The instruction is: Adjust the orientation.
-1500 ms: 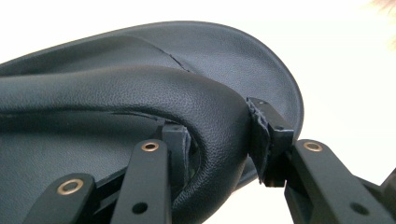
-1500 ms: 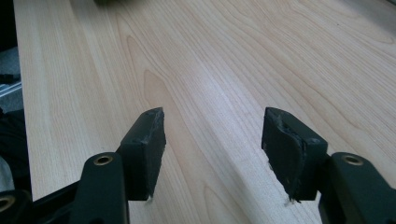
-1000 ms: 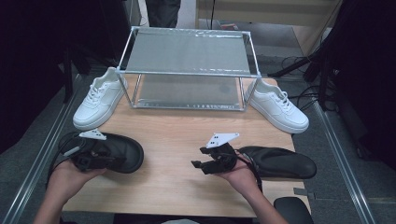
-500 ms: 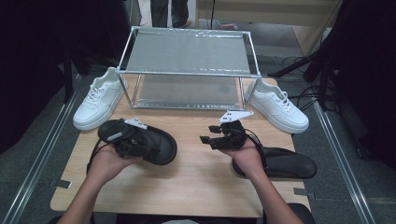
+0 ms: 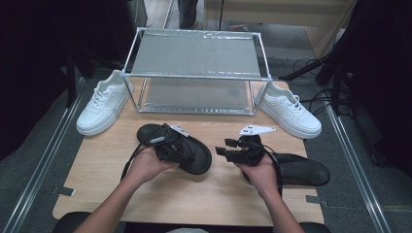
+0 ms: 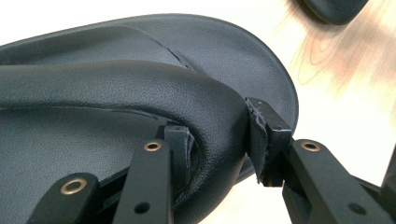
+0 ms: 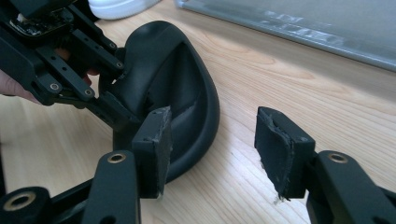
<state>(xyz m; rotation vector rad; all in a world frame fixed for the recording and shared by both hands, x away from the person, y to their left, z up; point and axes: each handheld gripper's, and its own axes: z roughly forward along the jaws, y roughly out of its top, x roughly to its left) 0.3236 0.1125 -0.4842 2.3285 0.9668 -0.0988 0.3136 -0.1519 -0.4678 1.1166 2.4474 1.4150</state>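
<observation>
A: Black sandal [image 5: 187, 151], left of the two, lies near the middle of the table [image 5: 194, 199], its toe toward the near right. Which tool holds it?

B: Left gripper [image 5: 171, 151] does. In the left gripper view its pads pinch the sandal's broad strap [image 6: 140, 88] from both sides, the sole running off to the left behind the strap.

A: What stands at the table's left edge?

B: One white sneaker [image 5: 101, 108], beside the left legs of the metal rack [image 5: 194, 53], which occupies the far edge.

A: And to the right of the held sandal?

B: Right gripper [image 5: 232, 149] hovers just beside it, apart from it. Its jaws are spread and have just been closing a little; the right gripper view shows bare wood between the pads [image 7: 156, 140], and the sandal lies off to their left.

A: Farther right?

B: A second black sandal [image 5: 301, 170] lies near the right edge, partly under the right hand [image 5: 262, 172]. Another white sneaker [image 5: 290, 109] rests at the far right corner, beside the rack's right legs.
</observation>
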